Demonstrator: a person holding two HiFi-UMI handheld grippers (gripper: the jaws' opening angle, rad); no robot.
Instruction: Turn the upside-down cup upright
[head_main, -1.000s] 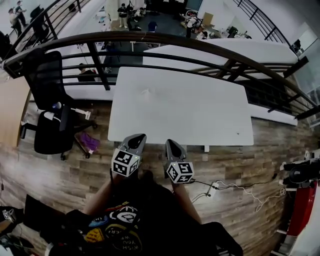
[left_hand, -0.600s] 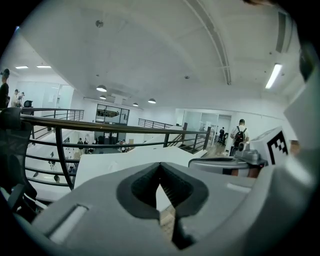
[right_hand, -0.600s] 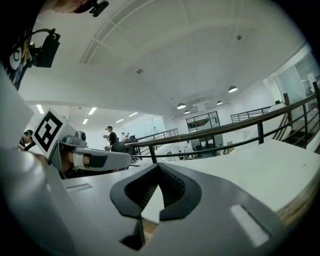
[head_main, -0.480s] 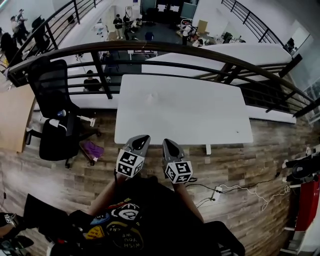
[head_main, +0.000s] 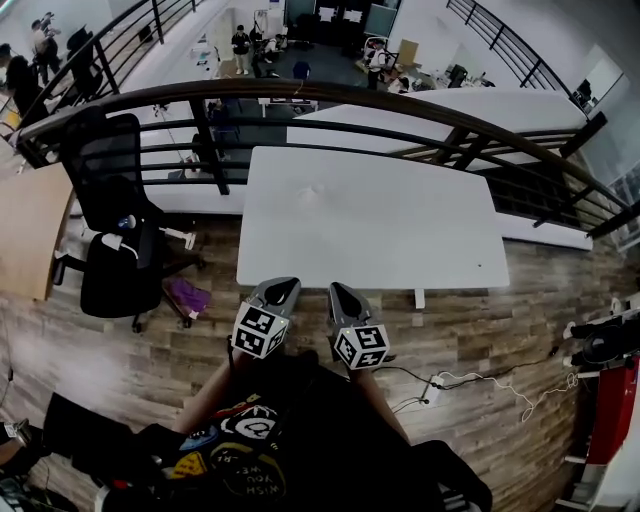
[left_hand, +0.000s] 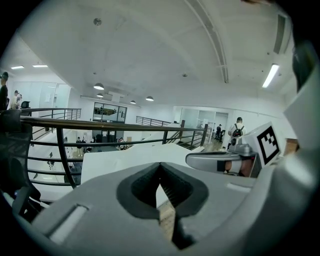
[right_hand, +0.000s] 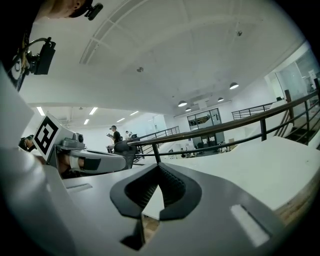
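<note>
Black mesh office chair (head_main: 110, 235) stands at the left on the wood-plank floor (head_main: 500, 340). Next comes the white rectangular table (head_main: 420, 240). On its far left part we see a small faint clear shape, the cup (head_main: 315, 189), too small to tell its pose. Before the near edge we hold the left gripper (head_main: 281, 290) and, just beside it, the right gripper (head_main: 338, 294). Both have their jaws clenched together with nothing between them, well apart from the cup.

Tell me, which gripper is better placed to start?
Neither clearly: left gripper and right gripper are both shut, empty, side by side at the table's near edge. Nothing to grasp is plain to see.
</note>
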